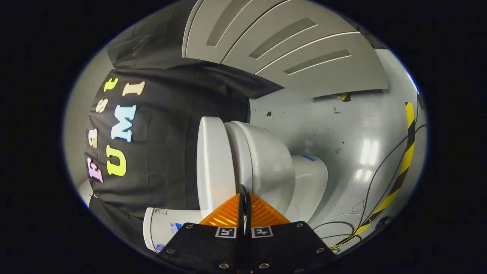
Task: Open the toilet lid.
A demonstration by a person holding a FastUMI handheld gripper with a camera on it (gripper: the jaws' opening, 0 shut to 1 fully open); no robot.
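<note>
Nearest us, our gripper (244,195) has its fingers pressed together, holding nothing. Taking the toilet (262,160) as landmark: the view is rolled sideways, so the bowl lies just beyond the fingertips and the grey floor (350,144) beyond it. We see the closed toilet lid (213,163) on the bowl's far side from the floor, its flat face edge-on to us, its seam running straight ahead of the fingertips. Cables (380,179) trail on the floor past the toilet's base.

Rolled sideways, close before toilet (258,160)
</note>
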